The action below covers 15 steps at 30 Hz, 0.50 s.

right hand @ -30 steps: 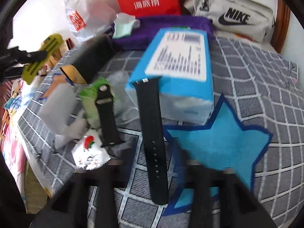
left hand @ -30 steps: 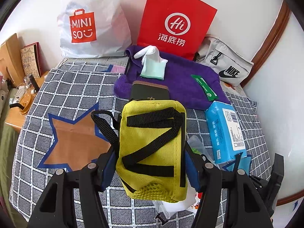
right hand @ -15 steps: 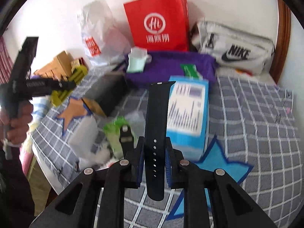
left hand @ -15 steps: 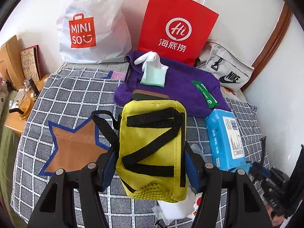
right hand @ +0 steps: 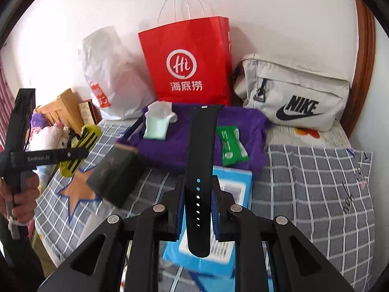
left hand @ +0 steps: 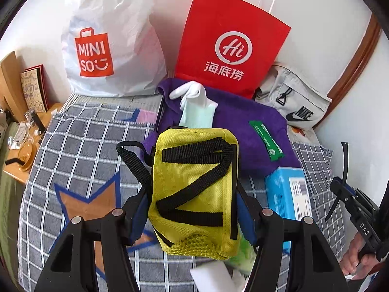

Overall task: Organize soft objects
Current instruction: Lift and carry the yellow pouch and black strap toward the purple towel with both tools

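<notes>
Against the white wall at the head of the bed stand a white Miniso bag [left hand: 107,46], a red paper bag [right hand: 189,60] and a grey Nike pouch [right hand: 294,95], with the checked blanket [left hand: 80,141] spread in front of them. Both hands are loaded and held clear of the bed. The left tool [left hand: 194,209] has its pads pressed on the sides of a yellow pouch [left hand: 194,189] with black webbing, mouth half wide around it. The right tool [right hand: 198,206] is pinched narrow on a black watch strap [right hand: 200,160], which stands up between the fingers. A purple towel [left hand: 240,126] lies under a sock [left hand: 197,112] and a green packet [right hand: 231,146]; a blue tissue pack [left hand: 289,194] sits nearer. I'd say this is the carrying step, both soft things lifted and not yet placed. Next each needs a spot, likely by the purple towel or a bag, a lowering over it, then a release.
</notes>
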Available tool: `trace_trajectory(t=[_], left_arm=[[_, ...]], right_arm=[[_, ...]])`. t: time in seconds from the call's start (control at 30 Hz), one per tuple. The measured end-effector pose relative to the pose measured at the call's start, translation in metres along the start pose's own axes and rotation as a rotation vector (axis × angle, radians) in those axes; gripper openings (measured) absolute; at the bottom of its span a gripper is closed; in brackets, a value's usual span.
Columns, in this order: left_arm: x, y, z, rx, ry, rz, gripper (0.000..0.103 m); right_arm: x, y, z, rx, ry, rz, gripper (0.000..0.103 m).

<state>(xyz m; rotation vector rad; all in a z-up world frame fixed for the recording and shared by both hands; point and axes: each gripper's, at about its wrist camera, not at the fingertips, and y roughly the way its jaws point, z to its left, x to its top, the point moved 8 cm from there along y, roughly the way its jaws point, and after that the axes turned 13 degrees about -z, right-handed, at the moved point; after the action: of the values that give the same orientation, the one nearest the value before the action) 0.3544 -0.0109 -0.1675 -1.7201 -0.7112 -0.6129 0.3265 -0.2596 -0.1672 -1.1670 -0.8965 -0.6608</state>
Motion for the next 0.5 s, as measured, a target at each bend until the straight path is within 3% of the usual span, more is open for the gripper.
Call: trace_trajectory(t=[0.5], left_arm=[[0.031,0.052,0.006,0.024,-0.028,0.021,0.061]], right_arm=[[0.036,0.075,-0.015,0.009,-0.023,0.027,0.019]])
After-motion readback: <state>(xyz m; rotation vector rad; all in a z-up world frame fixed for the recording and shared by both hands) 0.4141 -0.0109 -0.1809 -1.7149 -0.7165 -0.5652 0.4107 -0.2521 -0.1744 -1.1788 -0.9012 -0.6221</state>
